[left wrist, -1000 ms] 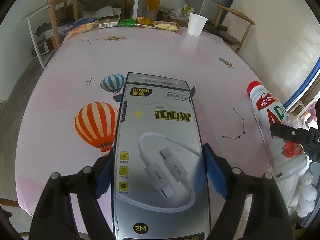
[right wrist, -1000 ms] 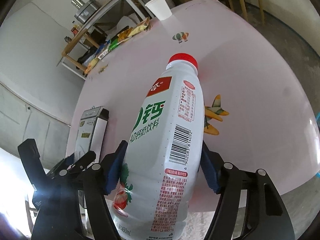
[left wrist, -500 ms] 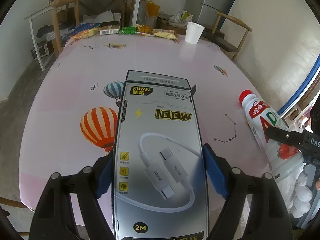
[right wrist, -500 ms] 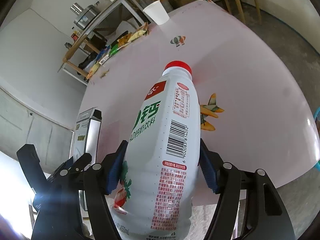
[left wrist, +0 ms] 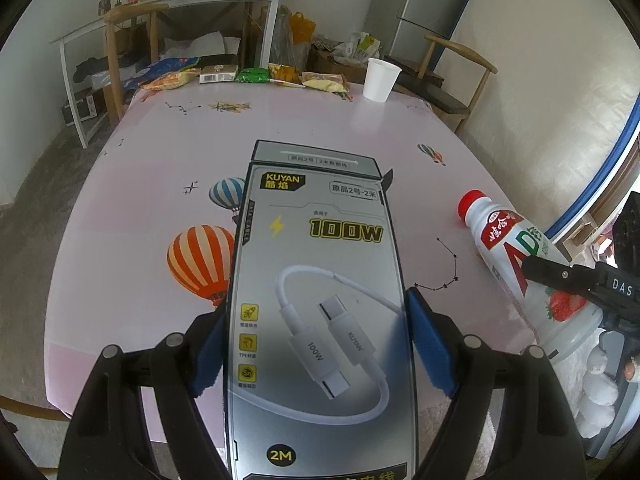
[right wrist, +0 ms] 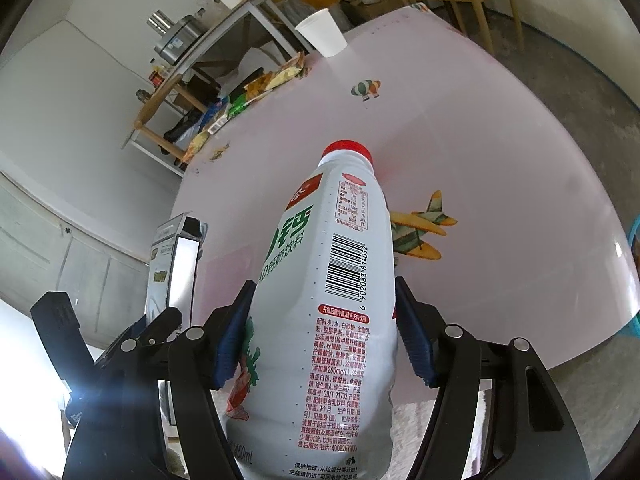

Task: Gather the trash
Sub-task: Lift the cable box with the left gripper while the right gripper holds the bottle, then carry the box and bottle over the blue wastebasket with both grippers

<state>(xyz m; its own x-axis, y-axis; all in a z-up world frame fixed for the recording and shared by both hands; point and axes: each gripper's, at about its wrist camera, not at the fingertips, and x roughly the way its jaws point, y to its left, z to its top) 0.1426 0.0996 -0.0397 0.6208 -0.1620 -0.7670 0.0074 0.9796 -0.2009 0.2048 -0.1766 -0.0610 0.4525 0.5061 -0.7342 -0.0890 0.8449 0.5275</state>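
Observation:
My left gripper (left wrist: 316, 332) is shut on a grey cable box (left wrist: 316, 280) marked 100W, held above the near edge of the pink table (left wrist: 160, 168). My right gripper (right wrist: 320, 328) is shut on a white milk-drink bottle (right wrist: 332, 280) with a red cap, also held off the near edge. The bottle shows at the right in the left wrist view (left wrist: 512, 248), with the right gripper (left wrist: 568, 280) on it. The box shows at the left in the right wrist view (right wrist: 172, 264).
At the table's far edge stand a white paper cup (left wrist: 380, 80) and a row of snack wrappers (left wrist: 248, 76). Wooden chairs (left wrist: 452, 80) and a white shelf table (left wrist: 168, 12) stand beyond. A blue rim (right wrist: 634, 280) shows at the far right.
Both grippers have pulled back toward the near edge with the box and the bottle still held; more of the table and room shows.

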